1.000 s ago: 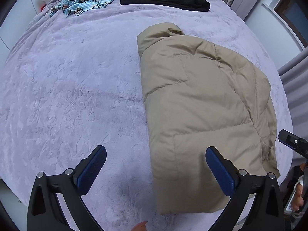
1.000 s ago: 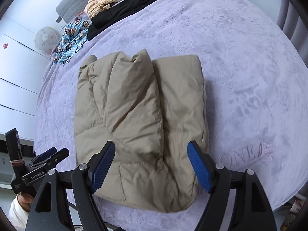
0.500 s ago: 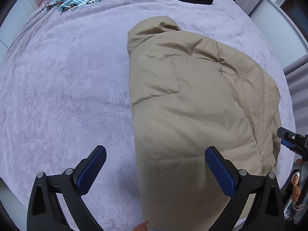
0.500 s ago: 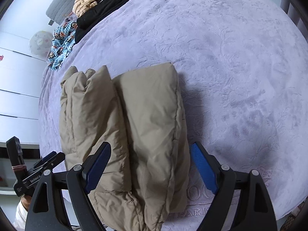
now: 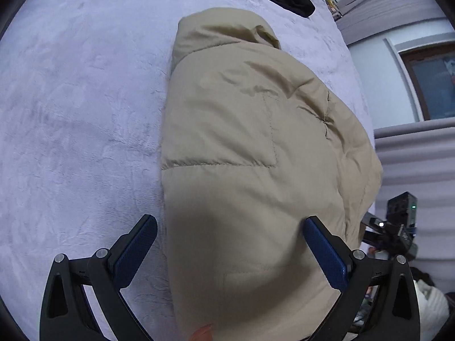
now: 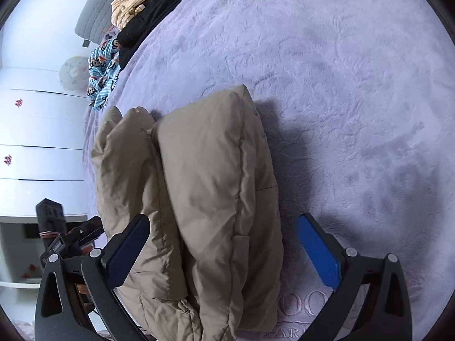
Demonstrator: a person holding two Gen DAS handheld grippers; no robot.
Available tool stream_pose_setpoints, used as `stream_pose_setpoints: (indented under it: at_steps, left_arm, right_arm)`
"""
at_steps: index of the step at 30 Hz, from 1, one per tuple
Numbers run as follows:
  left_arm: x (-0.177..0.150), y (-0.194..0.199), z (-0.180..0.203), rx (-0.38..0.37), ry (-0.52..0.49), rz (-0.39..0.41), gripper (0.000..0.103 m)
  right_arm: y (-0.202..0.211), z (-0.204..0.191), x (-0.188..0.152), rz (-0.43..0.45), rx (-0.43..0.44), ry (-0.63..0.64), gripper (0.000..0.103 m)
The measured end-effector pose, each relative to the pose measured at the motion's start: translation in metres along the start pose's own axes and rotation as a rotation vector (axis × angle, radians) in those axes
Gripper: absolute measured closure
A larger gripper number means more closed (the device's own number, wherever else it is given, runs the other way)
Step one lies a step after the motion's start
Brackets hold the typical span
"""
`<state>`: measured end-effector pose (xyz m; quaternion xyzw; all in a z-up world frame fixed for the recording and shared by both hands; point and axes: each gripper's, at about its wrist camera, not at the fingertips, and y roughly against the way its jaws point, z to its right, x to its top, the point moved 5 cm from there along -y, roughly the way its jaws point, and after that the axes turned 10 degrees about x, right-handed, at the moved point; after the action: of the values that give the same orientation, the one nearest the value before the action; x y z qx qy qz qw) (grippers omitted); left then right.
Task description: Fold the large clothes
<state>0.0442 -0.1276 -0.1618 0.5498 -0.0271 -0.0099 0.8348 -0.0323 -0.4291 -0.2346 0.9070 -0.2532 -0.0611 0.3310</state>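
- Now both grippers have dropped closer to the tan puffer jacket (image 5: 250, 170) lying folded on the purple bed (image 5: 79, 113), likely for the next fold.
- Left gripper (image 5: 227, 244) jaws stand apart over its near end; right gripper (image 6: 221, 244) jaws are opening around its thick edge, nothing clamped.
- Near hem is cut off below both views.

You are in a home bedroom: a bed (image 6: 355, 85) with a lilac plush cover fills both views, loose clothes (image 6: 133, 8) lie by its grey headboard (image 6: 96, 8), and white drawers (image 6: 39, 130) stand alongside.
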Motion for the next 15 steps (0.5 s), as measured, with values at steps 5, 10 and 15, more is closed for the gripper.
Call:
stream_pose_setpoints:
  at_steps: [5, 10, 15]
  left_arm:
    - [0.009, -0.022, -0.015, -0.208, 0.070, -0.062, 0.000]
    - [0.015, -0.041, -0.025, -0.277, 0.068, -0.101, 0.000]
    - [0.014, -0.065, -0.017, -0.313, 0.083, -0.142, 0.000]
  right_arm:
    - [-0.019, 0.011, 0.008, -0.038, 0.126, -0.068, 0.000]
    - [-0.032, -0.016, 0.011, -0.094, 0.322, -0.031, 0.000]
    - [-0.062, -0.015, 0.017, -0.186, 0.183, 0.035, 0.000]
